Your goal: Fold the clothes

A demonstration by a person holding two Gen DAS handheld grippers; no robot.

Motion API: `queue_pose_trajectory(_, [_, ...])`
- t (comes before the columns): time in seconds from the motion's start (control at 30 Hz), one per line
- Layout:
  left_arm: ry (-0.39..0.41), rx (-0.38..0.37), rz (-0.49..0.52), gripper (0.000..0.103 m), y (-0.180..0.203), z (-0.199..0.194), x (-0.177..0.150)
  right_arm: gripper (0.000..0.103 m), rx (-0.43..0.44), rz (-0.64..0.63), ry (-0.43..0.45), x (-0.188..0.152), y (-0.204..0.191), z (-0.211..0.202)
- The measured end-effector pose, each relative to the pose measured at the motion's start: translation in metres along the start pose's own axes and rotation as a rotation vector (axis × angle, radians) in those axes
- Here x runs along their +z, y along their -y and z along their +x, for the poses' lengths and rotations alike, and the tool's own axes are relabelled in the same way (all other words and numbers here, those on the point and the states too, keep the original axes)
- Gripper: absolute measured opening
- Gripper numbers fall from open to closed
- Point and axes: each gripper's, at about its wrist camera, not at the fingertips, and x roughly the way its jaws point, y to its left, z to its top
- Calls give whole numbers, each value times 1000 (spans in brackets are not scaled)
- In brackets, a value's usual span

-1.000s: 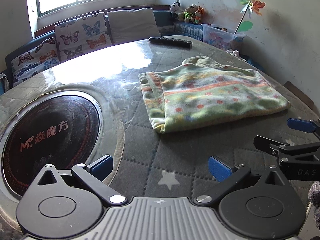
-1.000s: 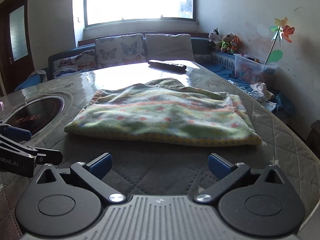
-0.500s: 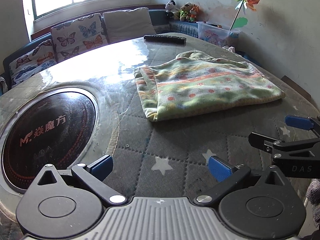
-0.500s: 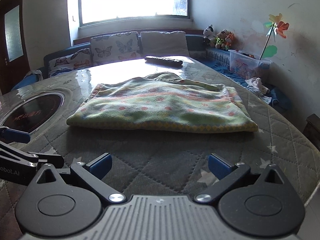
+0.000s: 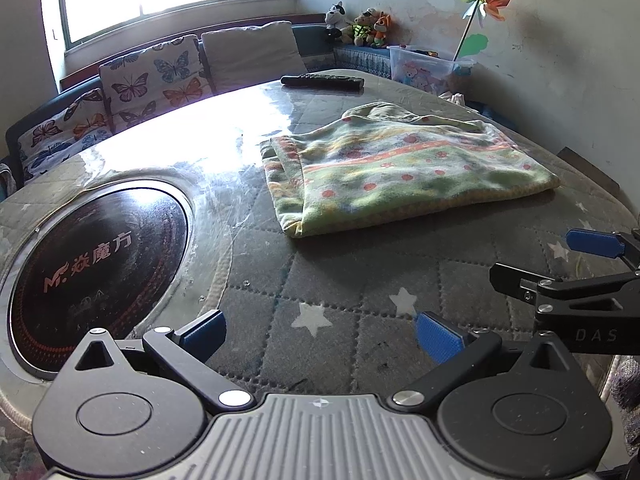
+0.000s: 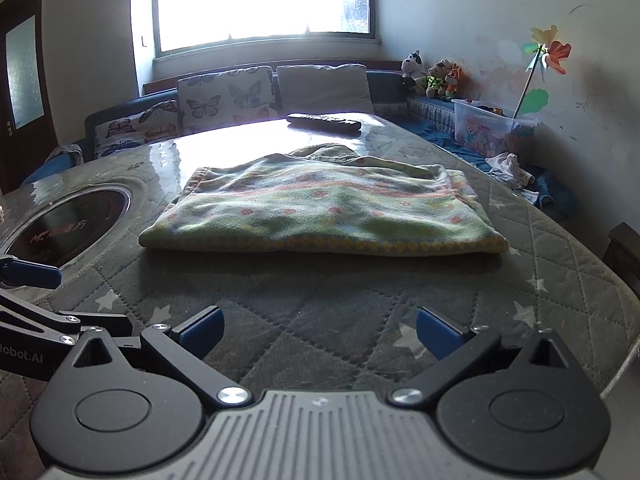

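A green fleece garment (image 5: 400, 168) (image 6: 324, 212) with red dots and orange stripes lies folded flat on the quilted round table (image 5: 360, 280) (image 6: 320, 300). My left gripper (image 5: 320, 338) is open above the table's near side, well short of the garment and to its left. My right gripper (image 6: 318, 334) is also open, in front of the garment's near folded edge, with nothing between its fingers. Each gripper shows in the other's view: the right gripper (image 5: 560, 264) at the right edge, the left gripper (image 6: 48, 296) at the left edge.
A black round cooktop (image 5: 92, 268) (image 6: 68, 224) is set into the table's left. A remote control (image 5: 322, 81) (image 6: 324, 122) lies at the far edge. Beyond are a sofa with butterfly cushions (image 5: 156, 80), plush toys (image 6: 436, 74) and a plastic box (image 6: 492, 128).
Both grippers have drawn back toward the table's near edge and risen slightly, so the garment looks farther away. The garment has not moved. Both grippers stay open.
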Motion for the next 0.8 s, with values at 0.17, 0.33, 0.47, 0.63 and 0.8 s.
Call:
queue_pose_trajectory(0.17, [9,-1,5,103,4,-5,-1,103,2,1,12,0,-1,-5])
queue_pose_trajectory(0.33, [17,-2,7,103,6,-9,-3,103,7,4,23,-1,-1,-10])
queue_pose_trajectory(0.47, [22,-1,7,103,8,-12,-4,103,11,4,27,-2,-2,-13])
queue_pose_trajectory(0.63, [27,-1,7,103,9,-15,-5,103,15,4,32,-3,-2,-16])
queue_pose_trajectory(0.8, [30,-2,8,103,11,-18,-6,103,17,7,39,-3,-1,-19])
